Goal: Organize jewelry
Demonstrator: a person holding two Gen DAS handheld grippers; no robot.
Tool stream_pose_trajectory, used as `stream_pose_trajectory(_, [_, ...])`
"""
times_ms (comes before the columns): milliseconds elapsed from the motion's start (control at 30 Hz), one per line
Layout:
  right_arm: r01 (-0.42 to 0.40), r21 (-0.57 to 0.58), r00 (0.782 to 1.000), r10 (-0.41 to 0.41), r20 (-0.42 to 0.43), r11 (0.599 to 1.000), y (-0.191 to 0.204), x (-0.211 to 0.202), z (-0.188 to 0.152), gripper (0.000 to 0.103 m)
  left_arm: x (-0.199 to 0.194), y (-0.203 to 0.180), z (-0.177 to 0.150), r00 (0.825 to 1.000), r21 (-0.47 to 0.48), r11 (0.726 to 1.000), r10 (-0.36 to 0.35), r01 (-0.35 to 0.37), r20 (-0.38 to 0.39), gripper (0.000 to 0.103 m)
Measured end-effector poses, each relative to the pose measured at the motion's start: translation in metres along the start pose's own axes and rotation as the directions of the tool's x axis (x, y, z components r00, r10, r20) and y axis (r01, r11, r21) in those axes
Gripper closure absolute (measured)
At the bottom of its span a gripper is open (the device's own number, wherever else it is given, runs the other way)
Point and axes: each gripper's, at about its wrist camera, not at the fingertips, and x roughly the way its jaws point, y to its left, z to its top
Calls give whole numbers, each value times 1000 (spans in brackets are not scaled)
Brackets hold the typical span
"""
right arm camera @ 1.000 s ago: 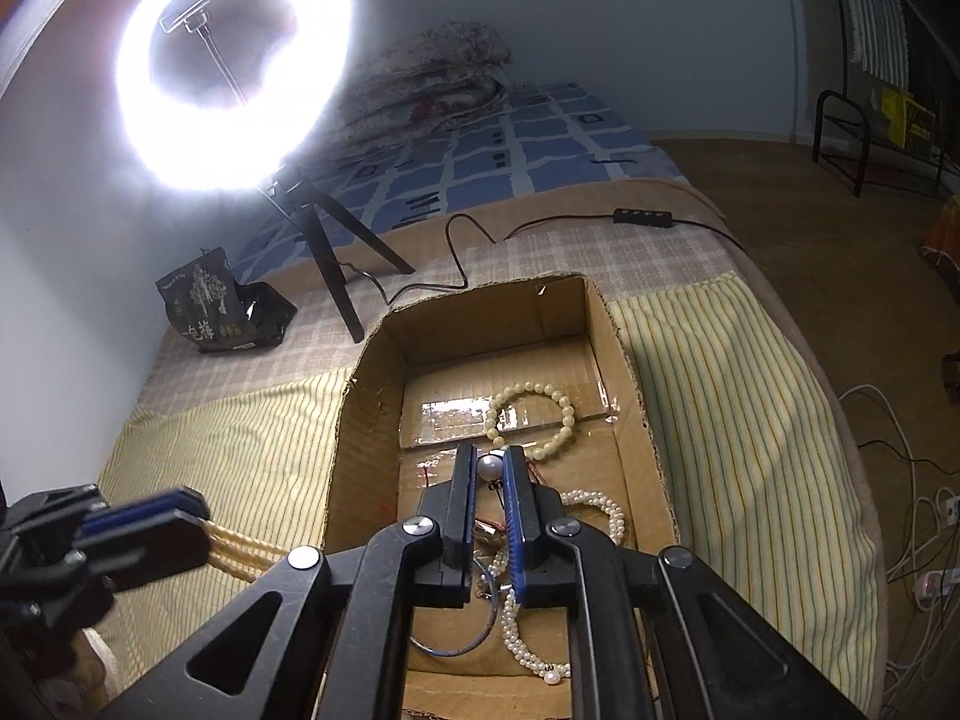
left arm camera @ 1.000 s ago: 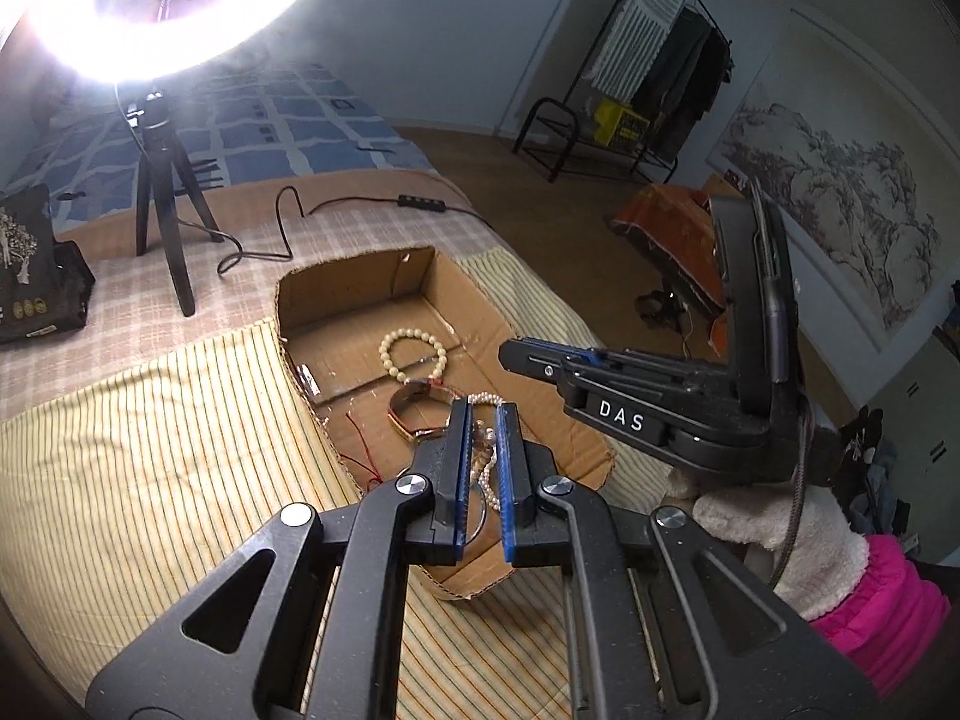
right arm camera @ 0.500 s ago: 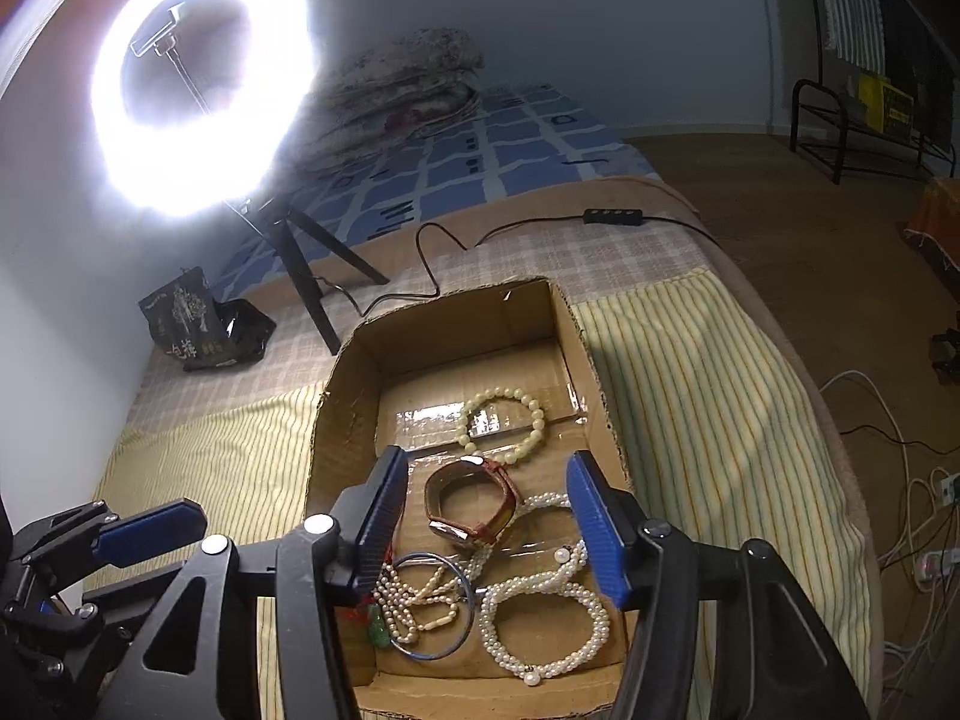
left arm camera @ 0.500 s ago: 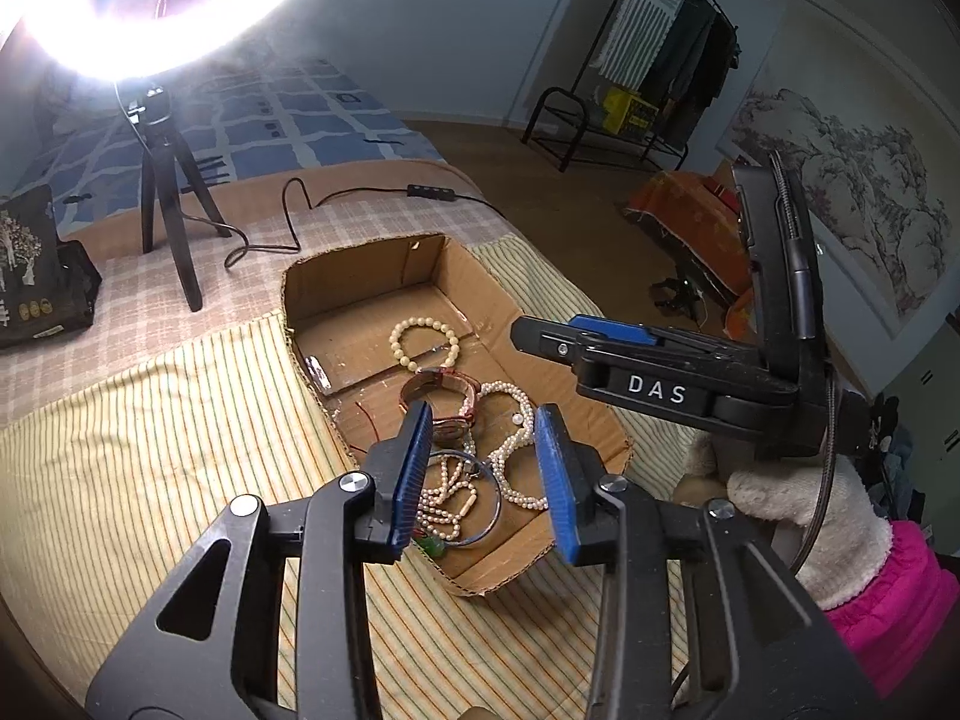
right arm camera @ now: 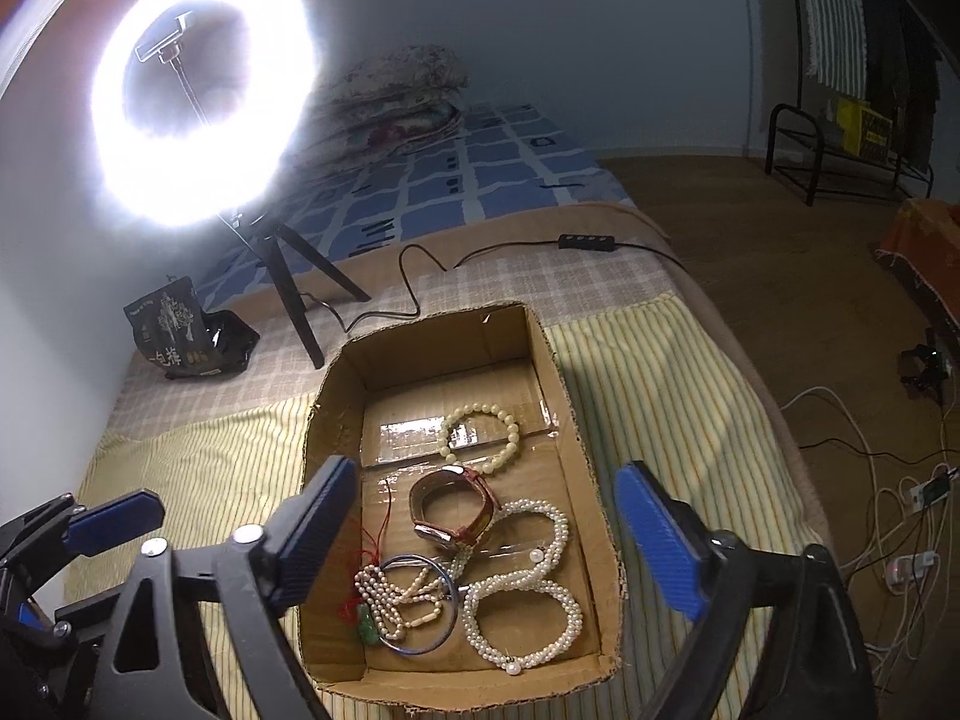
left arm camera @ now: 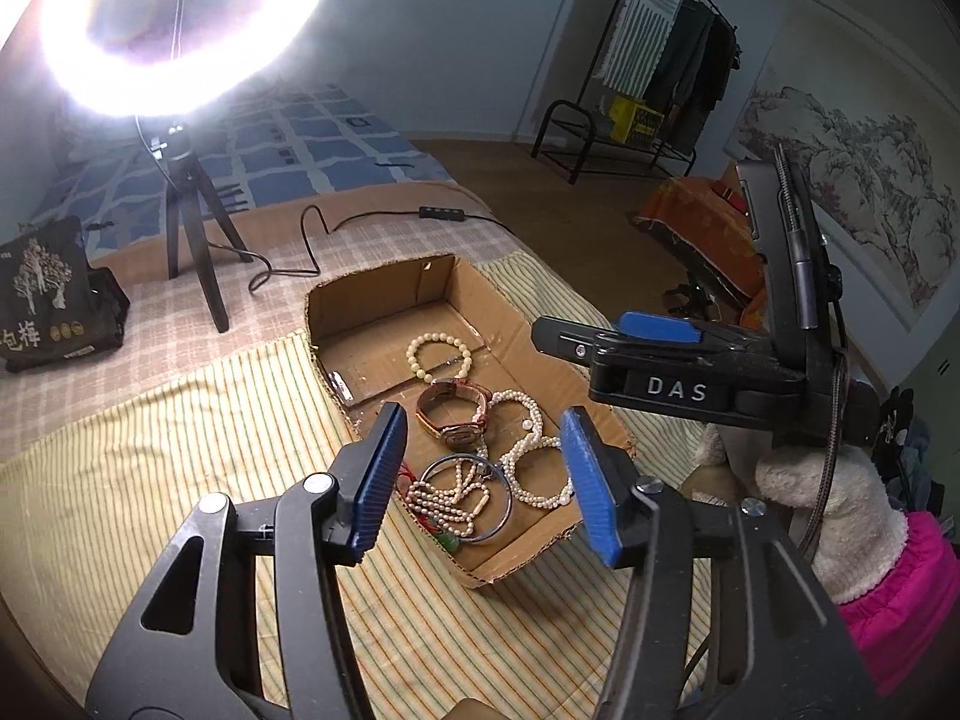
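You are holding both grippers above the cardboard box (right arm camera: 336, 414), which is lying on the striped yellow cloth (right arm camera: 660, 396) spread over the bed. Your left gripper (left arm camera: 483, 474) is opening, its blue pads spreading apart with nothing between them, and your right gripper (right arm camera: 492, 531) is opening too, its jaws standing wide and gripping nothing. All the jewelry is sitting inside the box: a cream bead bracelet (right arm camera: 478, 438) is lying toward the far end, a brown-strapped watch (right arm camera: 453, 507) is resting in the middle, a long pearl strand (right arm camera: 528, 594) is looping along the near right side, and a blue bangle (right arm camera: 420, 603) is tangling with smaller pearl strings and a green pendant (right arm camera: 367, 630) at the near left. A ring light (right arm camera: 201, 96) is glowing on its tripod behind the box.
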Motion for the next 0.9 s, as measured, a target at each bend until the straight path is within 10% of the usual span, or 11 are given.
stream_pose_trajectory(900, [149, -99, 973, -128, 190, 984, 45, -95, -6, 0, -85, -3, -13, 972, 11, 982, 186, -190, 142, 16])
